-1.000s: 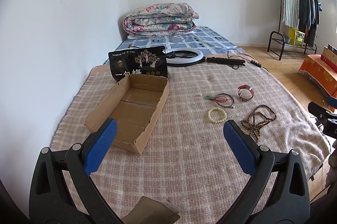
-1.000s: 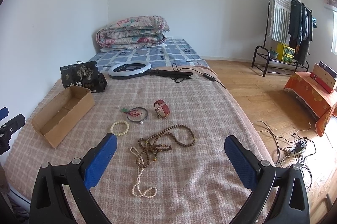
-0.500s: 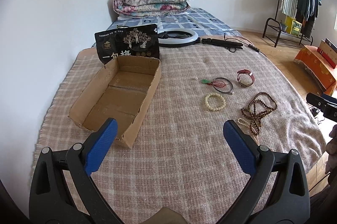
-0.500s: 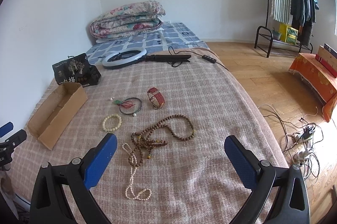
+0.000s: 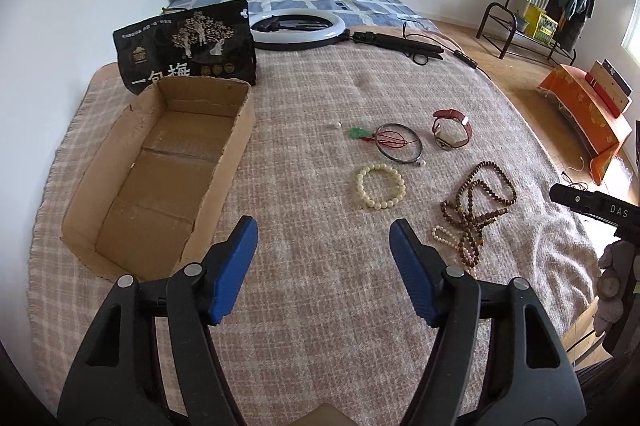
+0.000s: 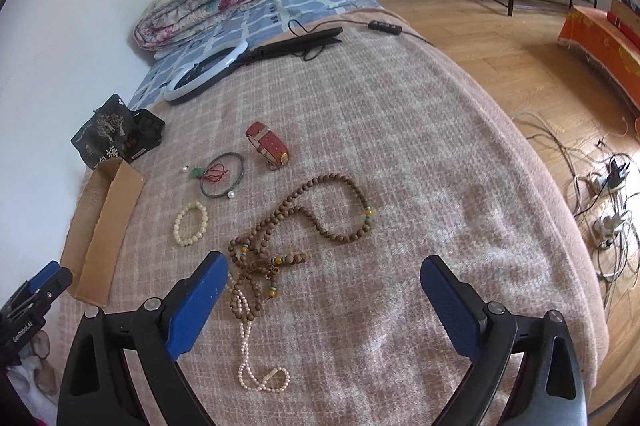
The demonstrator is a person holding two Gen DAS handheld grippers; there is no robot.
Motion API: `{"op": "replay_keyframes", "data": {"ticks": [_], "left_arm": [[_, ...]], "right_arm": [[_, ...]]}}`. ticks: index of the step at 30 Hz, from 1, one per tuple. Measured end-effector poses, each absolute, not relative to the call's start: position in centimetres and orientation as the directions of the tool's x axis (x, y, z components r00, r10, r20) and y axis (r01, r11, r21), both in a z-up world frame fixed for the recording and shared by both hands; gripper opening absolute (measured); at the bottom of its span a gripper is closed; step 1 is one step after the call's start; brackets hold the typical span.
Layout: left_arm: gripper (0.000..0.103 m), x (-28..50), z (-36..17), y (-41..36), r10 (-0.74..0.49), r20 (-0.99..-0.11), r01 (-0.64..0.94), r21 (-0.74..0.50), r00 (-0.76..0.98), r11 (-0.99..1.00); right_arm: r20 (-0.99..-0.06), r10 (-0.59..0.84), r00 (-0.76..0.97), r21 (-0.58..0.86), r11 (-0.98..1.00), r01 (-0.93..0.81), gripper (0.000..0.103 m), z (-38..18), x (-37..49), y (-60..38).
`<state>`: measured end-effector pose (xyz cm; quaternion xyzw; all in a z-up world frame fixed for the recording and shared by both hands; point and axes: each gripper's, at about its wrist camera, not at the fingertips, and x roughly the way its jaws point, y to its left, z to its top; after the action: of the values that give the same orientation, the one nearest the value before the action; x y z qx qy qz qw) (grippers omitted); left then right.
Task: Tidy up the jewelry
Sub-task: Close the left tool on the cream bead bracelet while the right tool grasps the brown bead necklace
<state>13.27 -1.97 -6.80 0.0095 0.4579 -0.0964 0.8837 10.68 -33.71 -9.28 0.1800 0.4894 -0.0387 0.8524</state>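
A: Starting at the left, what lies on the pink checked blanket (image 5: pixel 320 97)?

B: A shallow brown cardboard box (image 5: pixel 160 169), open on top and bare inside, lies lengthwise near the blanket's left edge. A black snack pouch with gold trees and white characters (image 5: pixel 184 45) stands just behind its far end.

A: And the jewelry?

B: All of it is on the blanket to the right of the box, apart from it. First comes a tiny loose white bead (image 5: pixel 338 124), then a green pendant on red cord (image 5: pixel 360 133) lying across a thin dark bangle (image 5: pixel 400 142). In front of the bangle sits a cream beaded bracelet (image 5: pixel 380 185). Right of the bangle is a red leather strap watch (image 5: pixel 451 129), resting on its edge. Further right, a long brown wooden bead necklace (image 6: pixel 320 209) lies looped and tangled, with a thin pearl strand (image 6: pixel 256 358) trailing from under it towards the camera.

A: How do the grippers stand?

B: The left gripper (image 5: pixel 324 254) points down at bare blanket between the box and the bracelet; its blue pads (image 5: pixel 236 266) are closing with nothing between them. The right gripper (image 6: pixel 324 290) hangs over the tangle of wooden beads, jaws wide yet narrowing, gripping nothing, with the pearl strand beside its left pad.
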Motion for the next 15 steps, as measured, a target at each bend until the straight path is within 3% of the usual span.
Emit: {"op": "replay_keyframes", "data": {"ticks": [2, 8, 15], "left_arm": [[0.059, 14.2, -7.6, -2.3, -0.158, -0.825, 0.174, -0.074, 0.542, 0.982], [0.059, 15.6, -8.2, -3.0, -0.198, -0.844, 0.189, -0.117, 0.498, 0.975], [0.057, 16.9, -9.4, -3.8, -0.212, -0.844, 0.201, -0.127, 0.493, 0.971]], "right_arm": [[-0.863, 0.122, 0.491, 0.276, 0.927, 0.255, 0.090, -10.2, 11.3, -33.7], [-0.873, 0.175, 0.455, 0.279, 0.944, 0.174, 0.086, -11.6, 12.9, -31.7], [-0.895, 0.067, 0.441, 0.037, 0.996, -0.077, 0.084, -12.1, 13.9, -26.7]]}}
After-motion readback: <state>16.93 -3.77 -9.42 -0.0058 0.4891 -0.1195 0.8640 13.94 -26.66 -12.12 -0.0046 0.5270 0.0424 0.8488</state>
